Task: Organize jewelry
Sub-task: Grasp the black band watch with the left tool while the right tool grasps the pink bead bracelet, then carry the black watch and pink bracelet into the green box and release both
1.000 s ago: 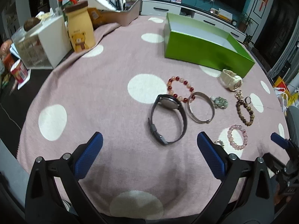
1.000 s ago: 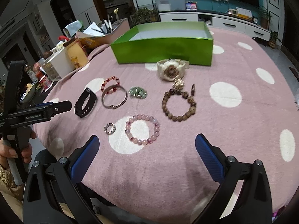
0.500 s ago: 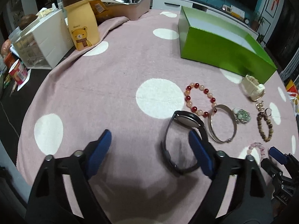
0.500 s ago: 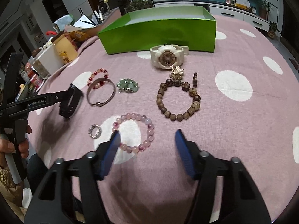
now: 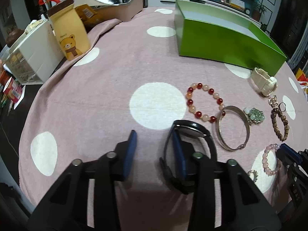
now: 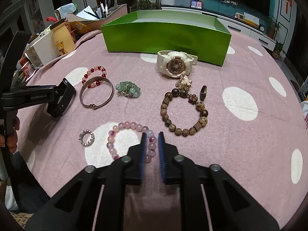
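Observation:
Jewelry lies on a pink dotted cloth in front of a green box (image 5: 221, 38) (image 6: 165, 36). My left gripper (image 5: 154, 134) is closing. Its right finger stands inside the loop of the black watch band (image 5: 192, 129) (image 6: 65, 96) and its left finger outside. The band's near side is between them, and the left pad is clear of it. My right gripper (image 6: 152, 133) is closing too, its pads against the right side of the pink bead bracelet (image 6: 127, 124) (image 5: 269, 161).
Around them lie a red bead bracelet (image 5: 189, 90), a silver bangle (image 5: 232, 107), a jade piece (image 6: 128, 89), a wooden bracelet (image 6: 167, 123), a white watch (image 6: 174, 63) and a small ring (image 6: 81, 137). A bear carton (image 5: 69, 36) and a drawer box (image 5: 32, 53) stand far left.
Both grippers have come down and forward while their jaws narrowed. The left one slid a finger into the black band's loop. The right one closed around the pink bracelet's side.

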`<state>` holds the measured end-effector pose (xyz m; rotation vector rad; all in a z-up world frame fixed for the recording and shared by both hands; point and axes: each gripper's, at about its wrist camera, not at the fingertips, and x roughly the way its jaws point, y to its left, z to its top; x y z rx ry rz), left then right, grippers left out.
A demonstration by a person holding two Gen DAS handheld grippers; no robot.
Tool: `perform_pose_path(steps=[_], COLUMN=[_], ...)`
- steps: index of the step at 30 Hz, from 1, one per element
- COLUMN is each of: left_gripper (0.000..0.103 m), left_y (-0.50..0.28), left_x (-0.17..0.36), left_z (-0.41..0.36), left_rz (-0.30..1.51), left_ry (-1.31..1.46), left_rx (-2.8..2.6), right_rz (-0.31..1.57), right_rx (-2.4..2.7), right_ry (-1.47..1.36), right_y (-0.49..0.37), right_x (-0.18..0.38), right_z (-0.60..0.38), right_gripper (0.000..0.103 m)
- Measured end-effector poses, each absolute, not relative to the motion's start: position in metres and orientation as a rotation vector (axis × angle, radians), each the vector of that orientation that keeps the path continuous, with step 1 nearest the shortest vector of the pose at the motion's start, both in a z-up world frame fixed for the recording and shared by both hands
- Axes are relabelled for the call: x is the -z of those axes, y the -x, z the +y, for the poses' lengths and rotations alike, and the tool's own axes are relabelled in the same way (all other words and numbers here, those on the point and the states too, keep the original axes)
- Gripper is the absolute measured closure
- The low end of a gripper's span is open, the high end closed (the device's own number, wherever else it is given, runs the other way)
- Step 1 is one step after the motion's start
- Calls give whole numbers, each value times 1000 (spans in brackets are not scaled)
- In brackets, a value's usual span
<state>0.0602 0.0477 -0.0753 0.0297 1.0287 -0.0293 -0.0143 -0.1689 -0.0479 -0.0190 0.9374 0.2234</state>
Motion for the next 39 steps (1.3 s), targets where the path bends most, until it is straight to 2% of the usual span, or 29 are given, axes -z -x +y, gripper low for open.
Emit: perform_pose_path(steps=[7, 11, 39], left_gripper=[90, 96, 99], left_y=[-61, -60, -44], left_x=[74, 72, 31], left_z=[42, 40, 25], left_rz=[1036, 1039, 943], left_ry=[-9, 8, -2], left_rx=[55, 60, 93], right_rz=[921, 895, 744], right_rx=[-224, -227, -212], right_ry=[-13, -13, -28], right_y=[15, 18, 28], right_x=[47, 40, -3], right_z=[-173, -173, -182], right_gripper=[96, 96, 96])
